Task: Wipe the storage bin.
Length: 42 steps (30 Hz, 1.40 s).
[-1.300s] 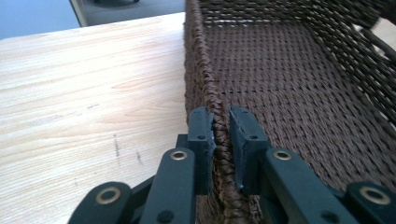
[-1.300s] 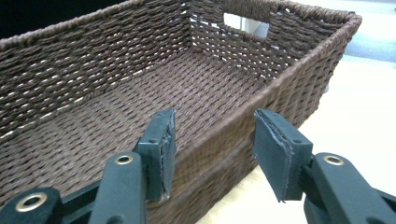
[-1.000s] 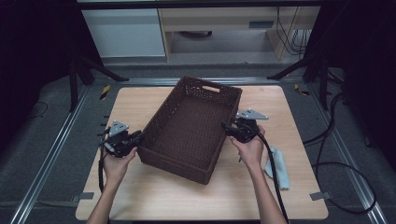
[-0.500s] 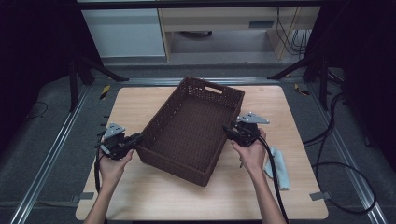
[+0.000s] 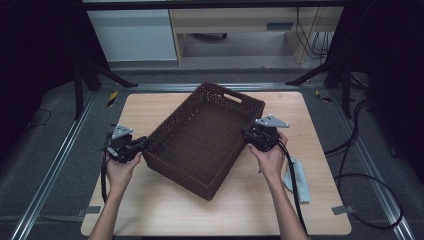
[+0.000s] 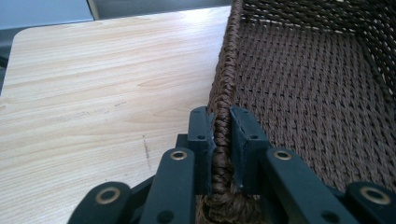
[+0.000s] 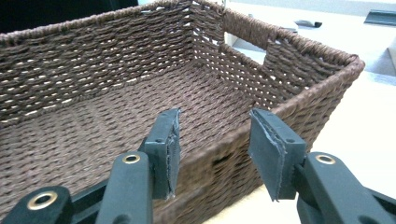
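I am working at a wooden tabletop (image 5: pixel 150 210) with a tool in each hand, and a dark brown woven basket (image 5: pixel 205 137) is sitting on it, turned at an angle, between my two hands. My left tool (image 5: pixel 131 147) is gripping the basket's near-left rim; in the left gripper view its jaws are pressing tight on the braided edge from both sides, one jaw outside the wall and one inside. My right tool (image 5: pixel 252 137) is reaching the basket's right wall, and in the right gripper view its jaws are standing about half apart and have just been opening, with the rim (image 7: pixel 224 140) running between them and neither pad pressing on it. A pale cloth (image 5: pixel 298 180) is lying on the tabletop just beside my right forearm, apart from the basket.
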{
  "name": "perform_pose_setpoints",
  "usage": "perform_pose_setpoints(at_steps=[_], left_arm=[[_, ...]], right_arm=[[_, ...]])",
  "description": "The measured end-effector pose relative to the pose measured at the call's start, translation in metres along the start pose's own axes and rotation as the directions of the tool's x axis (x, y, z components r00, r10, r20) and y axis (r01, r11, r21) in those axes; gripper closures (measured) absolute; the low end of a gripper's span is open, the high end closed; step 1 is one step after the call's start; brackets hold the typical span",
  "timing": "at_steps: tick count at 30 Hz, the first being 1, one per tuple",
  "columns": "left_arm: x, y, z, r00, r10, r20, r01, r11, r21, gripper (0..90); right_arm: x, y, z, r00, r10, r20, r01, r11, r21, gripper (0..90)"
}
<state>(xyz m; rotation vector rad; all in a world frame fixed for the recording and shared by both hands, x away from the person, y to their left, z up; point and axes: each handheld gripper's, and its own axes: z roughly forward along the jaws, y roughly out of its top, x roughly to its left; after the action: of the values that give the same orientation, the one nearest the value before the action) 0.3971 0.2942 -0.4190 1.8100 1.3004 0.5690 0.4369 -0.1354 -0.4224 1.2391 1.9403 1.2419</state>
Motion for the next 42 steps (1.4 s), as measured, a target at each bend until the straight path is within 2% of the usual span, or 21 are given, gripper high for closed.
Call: perform_pose_setpoints(at_steps=[2, 6, 9, 11, 12, 13, 17, 19, 20, 21, 23, 27, 33, 42], left_arm=[[0.002, 0.001, 0.002, 1.0, -0.002, -0.004, 0.002, 1.0, -0.004, 76.6], [0.001, 0.003, 0.002, 0.9997, 0.009, -0.025, -0.009, 1.0, -0.003, 74.9], [-0.004, 0.002, -0.003, 0.9987, 0.028, -0.043, -0.029, 0.9994, -0.016, 63.7], [-0.006, 0.0, -0.009, 0.9995, 0.019, -0.026, -0.02, 0.9993, -0.032, 55.7], [-0.008, -0.002, -0.013, 0.9989, 0.032, -0.033, -0.034, 0.9987, -0.038, 52.8], [-0.01, -0.004, -0.017, 0.9973, 0.053, -0.051, -0.056, 0.9972, -0.05, 51.1], [-0.017, -0.01, -0.028, 0.9978, 0.05, -0.043, -0.052, 0.9969, -0.059, 46.5], [-0.019, -0.013, -0.033, 0.9981, 0.034, -0.05, -0.037, 0.9974, -0.062, 45.4], [-0.021, -0.014, -0.035, 0.9988, 0.024, -0.043, -0.027, 0.9975, -0.065, 45.0], [-0.023, -0.015, -0.036, 0.9989, 0.02, -0.042, -0.023, 0.9977, -0.065, 44.9], [-0.026, -0.017, -0.037, 0.9991, 0.012, -0.04, -0.014, 0.9976, -0.068, 44.8], [-0.027, -0.017, -0.034, 0.9987, -0.001, -0.051, -0.002, 0.9977, -0.068, 43.0], [-0.021, -0.013, -0.028, 0.9977, -0.011, -0.067, 0.006, 0.9977, -0.067, 46.8], [-0.01, -0.003, -0.014, 0.9967, -0.002, -0.081, -0.003, 0.998, -0.063, 49.7]], right_arm=[[-0.002, -0.002, 0.003, 1.0, 0.003, 0.003, -0.003, 1.0, 0.012, 53.5], [-0.003, -0.006, 0.004, 0.9995, 0.024, -0.018, -0.024, 1.0, -0.008, 55.5], [-0.004, -0.006, 0.002, 0.9976, 0.059, -0.036, -0.059, 0.998, 0.005, 59.2], [-0.003, -0.006, 0.001, 0.9982, 0.053, -0.029, -0.053, 0.999, 0.008, 59.9], [-0.002, -0.006, 0.0, 0.9982, 0.051, -0.032, -0.05, 0.999, 0.009, 63.2], [-0.002, -0.006, -0.002, 0.9982, 0.047, -0.038, -0.046, 0.999, 0.01, 65.1], [0.002, -0.006, -0.006, 0.9995, 0.012, -0.031, -0.011, 1.0, 0.008, 68.1], [0.004, -0.006, -0.007, 0.9997, 0.005, -0.023, -0.005, 1.0, 0.004, 67.5], [0.004, -0.006, -0.007, 0.9998, 0.007, -0.018, -0.007, 1.0, 0.001, 64.3], [0.003, -0.006, -0.007, 0.9999, 0.007, -0.013, -0.007, 1.0, -0.004, 56.9], [0.001, -0.006, -0.008, 0.9996, 0.018, -0.024, -0.018, 1.0, 0.001, 51.3], [-0.003, -0.007, -0.014, 0.9998, 0.018, -0.007, -0.018, 1.0, -0.018, 45.4], [-0.015, -0.004, -0.022, 0.9995, 0.03, -0.005, -0.03, 0.998, -0.055, 43.8], [-0.031, -0.002, -0.024, 0.9985, 0.055, 0.007, -0.054, 0.996, -0.076, 43.0]])
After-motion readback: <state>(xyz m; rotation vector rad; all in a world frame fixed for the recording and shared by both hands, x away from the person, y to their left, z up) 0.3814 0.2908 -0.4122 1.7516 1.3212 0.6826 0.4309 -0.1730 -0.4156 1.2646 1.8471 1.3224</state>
